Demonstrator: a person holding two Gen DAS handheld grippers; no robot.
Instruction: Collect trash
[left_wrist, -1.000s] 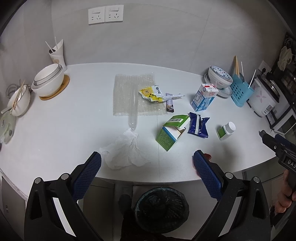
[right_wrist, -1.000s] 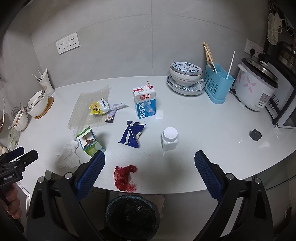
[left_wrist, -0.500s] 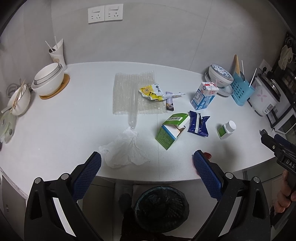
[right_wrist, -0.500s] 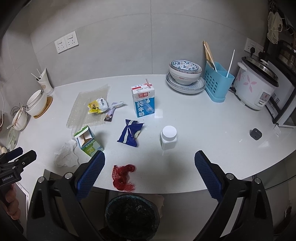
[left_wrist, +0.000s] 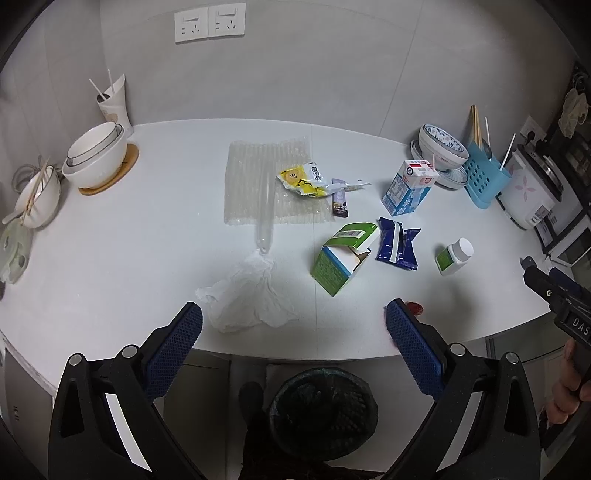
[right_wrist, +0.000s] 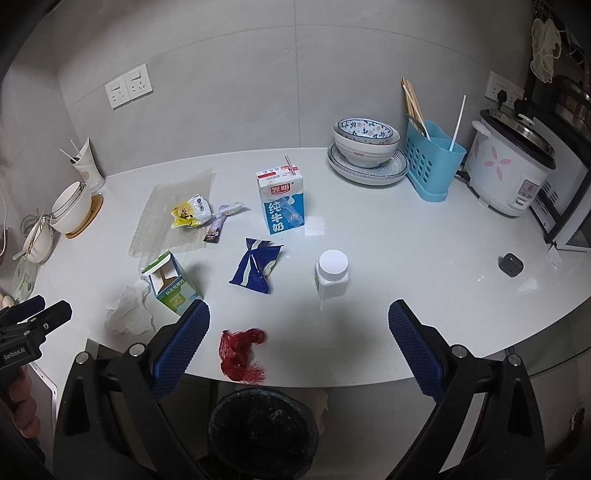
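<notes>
Both views barely shifted, left tongs and right tongs gaping, red net mostly hidden.

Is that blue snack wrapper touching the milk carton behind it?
Apart. The right wrist view shows bare white counter between the blue snack wrapper and the milk carton; the left wrist view shows the same gap.

The left gripper hangs wide-jawed over the counter edge. A crumpled tissue lies just ahead, the bin below.
</notes>
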